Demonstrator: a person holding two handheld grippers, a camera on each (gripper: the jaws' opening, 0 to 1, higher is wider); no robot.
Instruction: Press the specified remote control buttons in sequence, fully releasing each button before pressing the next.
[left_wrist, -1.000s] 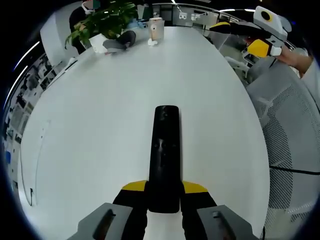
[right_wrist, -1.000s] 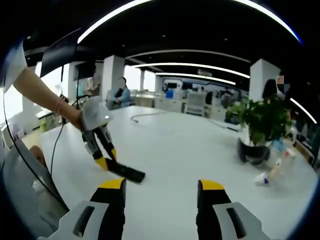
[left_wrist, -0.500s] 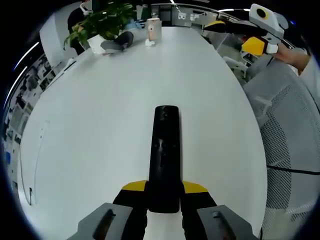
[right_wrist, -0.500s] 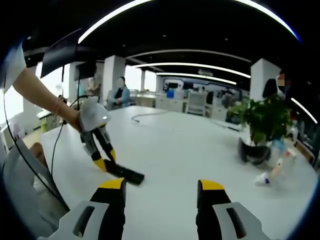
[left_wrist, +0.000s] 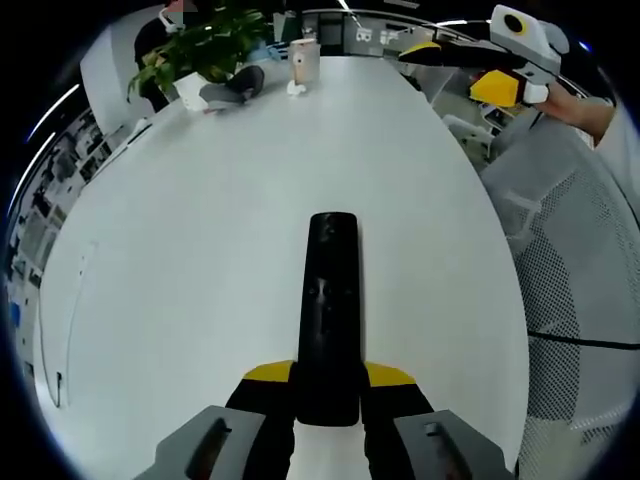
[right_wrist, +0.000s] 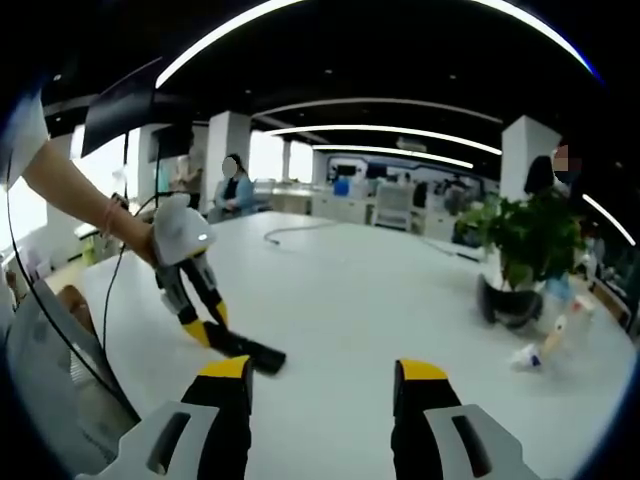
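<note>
- Left gripper view: my left tongs (left_wrist: 327, 385) pinch the near end of the remote control (left_wrist: 330, 310); its long axis runs toward 12 o'clock over the white worktop (left_wrist: 200, 250).
- Right gripper view: my right tongs (right_wrist: 322, 385) stand spread and empty, above the worktop; the remote lies at their 10 o'clock, well apart.
- I judge the right tongs must travel that way to press.
</note>
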